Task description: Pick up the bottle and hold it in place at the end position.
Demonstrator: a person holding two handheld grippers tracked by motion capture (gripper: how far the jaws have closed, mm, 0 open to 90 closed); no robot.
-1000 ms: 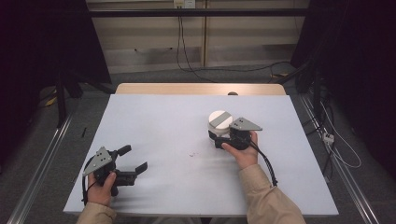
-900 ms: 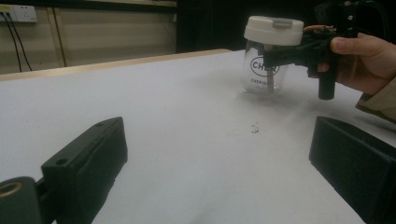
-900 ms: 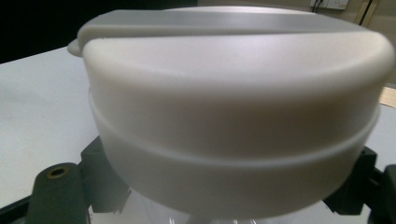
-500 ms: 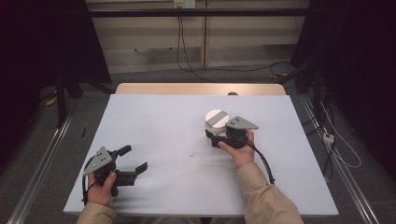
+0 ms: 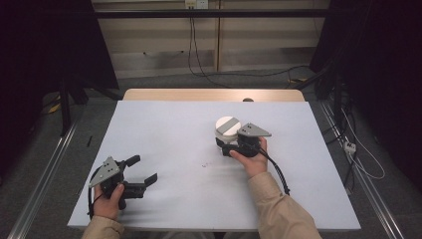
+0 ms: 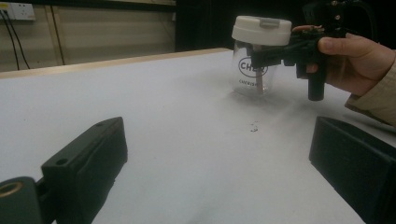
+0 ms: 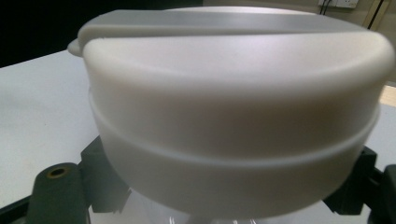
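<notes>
A clear glass jar (image 6: 254, 70) with black lettering and a white lid (image 5: 228, 125) is at the table's middle right. My right gripper (image 5: 225, 143) is shut on the jar just under the lid, with a jaw on each side; the lid (image 7: 233, 93) looms close in the right gripper view. Whether the jar rests on the table or hangs just above it, I cannot tell. My left gripper (image 5: 143, 169) lies near the front left corner, open, with nothing between its jaws. It points toward the jar across bare table.
The white table top (image 5: 174, 129) has a wooden strip (image 5: 209, 94) along its far edge. A small dark speck (image 5: 204, 164) lies in front of the jar. A black cable (image 5: 276, 172) trails from the right gripper over the forearm. Metal rails run on the floor at both sides.
The right gripper and the jar have shifted slightly to the left. The left gripper has stayed where it was.
</notes>
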